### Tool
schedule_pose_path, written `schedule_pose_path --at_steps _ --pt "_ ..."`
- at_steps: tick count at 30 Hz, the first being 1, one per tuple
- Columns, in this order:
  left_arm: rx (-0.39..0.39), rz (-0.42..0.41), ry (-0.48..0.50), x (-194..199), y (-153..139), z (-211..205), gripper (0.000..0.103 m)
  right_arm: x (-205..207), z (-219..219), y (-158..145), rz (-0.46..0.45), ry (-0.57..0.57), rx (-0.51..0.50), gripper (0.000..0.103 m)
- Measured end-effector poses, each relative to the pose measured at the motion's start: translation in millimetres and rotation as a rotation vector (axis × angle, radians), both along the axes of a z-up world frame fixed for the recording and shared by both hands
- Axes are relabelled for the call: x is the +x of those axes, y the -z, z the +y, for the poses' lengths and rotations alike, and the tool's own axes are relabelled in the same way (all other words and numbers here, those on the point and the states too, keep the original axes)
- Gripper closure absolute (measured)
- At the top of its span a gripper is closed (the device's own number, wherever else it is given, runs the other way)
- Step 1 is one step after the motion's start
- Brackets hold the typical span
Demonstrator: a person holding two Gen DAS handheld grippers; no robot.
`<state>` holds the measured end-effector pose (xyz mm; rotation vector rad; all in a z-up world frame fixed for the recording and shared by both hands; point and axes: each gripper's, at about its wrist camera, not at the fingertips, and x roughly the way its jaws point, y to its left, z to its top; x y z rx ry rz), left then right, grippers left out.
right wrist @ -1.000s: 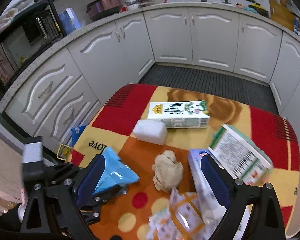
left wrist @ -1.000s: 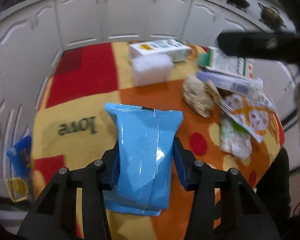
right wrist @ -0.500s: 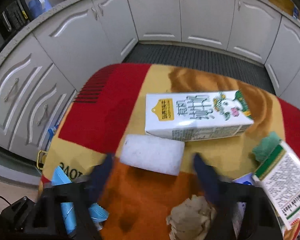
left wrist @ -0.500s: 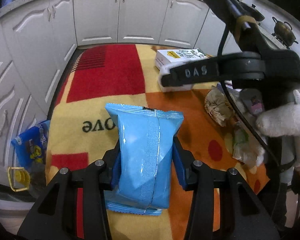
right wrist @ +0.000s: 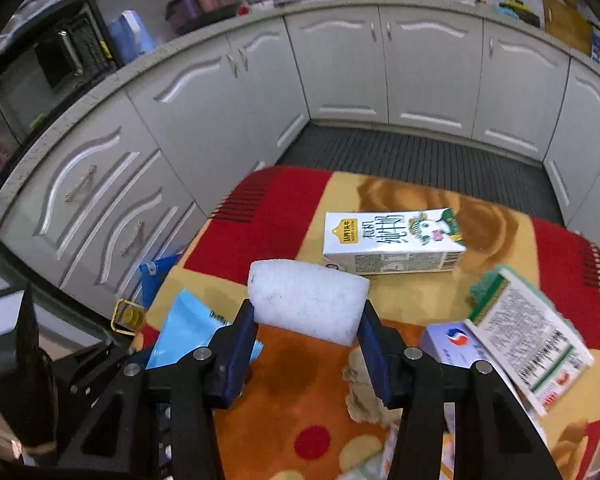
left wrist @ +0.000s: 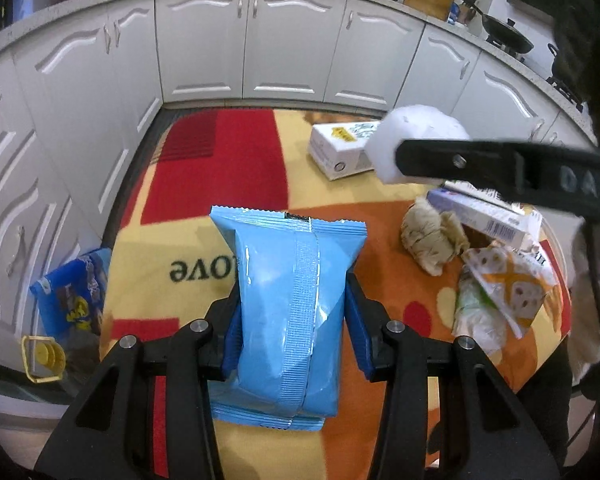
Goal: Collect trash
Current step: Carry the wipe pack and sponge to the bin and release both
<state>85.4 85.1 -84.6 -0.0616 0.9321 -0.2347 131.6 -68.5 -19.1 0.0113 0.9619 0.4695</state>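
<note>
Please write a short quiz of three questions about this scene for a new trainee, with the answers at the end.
1. True or false: the left gripper holds nothing.
2. What does the right gripper hold? A) milk carton B) white foam block C) crumpled brown paper
3. Fill in: the milk carton lies on its ____ on the tablecloth.

Key
1. False: it is shut on the blue packet.
2. B: the white foam block sits between its fingers, lifted off the table; the crumpled brown paper stays on the cloth.
3. side
</note>
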Motion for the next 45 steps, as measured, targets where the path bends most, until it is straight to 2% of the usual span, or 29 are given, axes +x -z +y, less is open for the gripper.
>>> schedule_pose_path --at_steps 8,20,45 --pt "-0.012 -0.035 -0.004 -3 -14 -12 0.060 -24 -36 -12 -0.055 0.043 -0.026 0.055" --pt "0.003 -0.099 -0.003 -20 -38 -36 0.060 -63 -93 -24 -0.105 0.102 -0.006 0.054" --pt "0.045 -0.215 0.128 -33 -92 -127 0.060 -107 -192 -27 -0.132 0.236 -0.010 0.053"
